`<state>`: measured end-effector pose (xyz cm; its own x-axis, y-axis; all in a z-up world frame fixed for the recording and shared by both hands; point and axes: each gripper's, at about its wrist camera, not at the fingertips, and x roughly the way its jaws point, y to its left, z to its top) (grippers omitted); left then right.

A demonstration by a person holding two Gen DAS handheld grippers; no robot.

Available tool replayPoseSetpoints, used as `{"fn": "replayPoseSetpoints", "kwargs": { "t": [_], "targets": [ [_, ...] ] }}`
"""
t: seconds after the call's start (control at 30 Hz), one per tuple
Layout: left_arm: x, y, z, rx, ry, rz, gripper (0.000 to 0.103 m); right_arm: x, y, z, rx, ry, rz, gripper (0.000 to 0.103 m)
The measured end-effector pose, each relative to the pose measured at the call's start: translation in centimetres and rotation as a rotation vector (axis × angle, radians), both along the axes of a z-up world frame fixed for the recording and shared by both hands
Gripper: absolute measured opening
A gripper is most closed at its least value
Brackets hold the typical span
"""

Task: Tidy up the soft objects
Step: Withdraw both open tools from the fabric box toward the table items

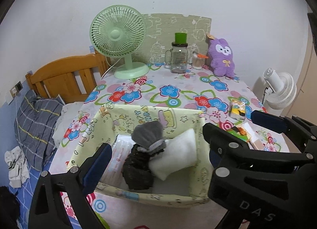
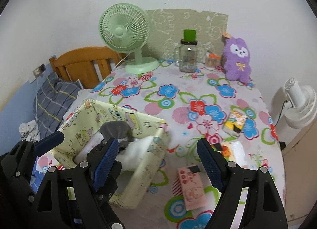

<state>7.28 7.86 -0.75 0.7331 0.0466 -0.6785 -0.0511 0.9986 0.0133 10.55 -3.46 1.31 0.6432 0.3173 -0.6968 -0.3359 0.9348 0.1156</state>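
A pale yellow cartoon-print fabric box stands on the floral table. Inside lie a grey sock, a black bundle, a white pad and a plastic-wrapped pack. My left gripper hangs open above the box, holding nothing. My right gripper is open and empty beside the box's right wall. A purple plush rabbit sits upright at the back right. A yellow tissue pack, an orange-and-white pack and a pink pack lie on the cloth to the right.
At the back stand a green desk fan, a glass jar with a green lid and a small swab tub. A bed with a wooden headboard and a plaid pillow lies left. A white floor fan stands right.
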Motion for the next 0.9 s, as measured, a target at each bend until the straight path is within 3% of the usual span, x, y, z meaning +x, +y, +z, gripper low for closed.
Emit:
{"fn": "replayPoseSetpoints", "kwargs": {
  "t": [0.9],
  "targets": [
    [-1.2,-7.2,2.0,-0.002,-0.028,-0.083,0.101,-3.3,-10.0,1.9,0.010,-0.101,-0.163,0.090]
  ]
}}
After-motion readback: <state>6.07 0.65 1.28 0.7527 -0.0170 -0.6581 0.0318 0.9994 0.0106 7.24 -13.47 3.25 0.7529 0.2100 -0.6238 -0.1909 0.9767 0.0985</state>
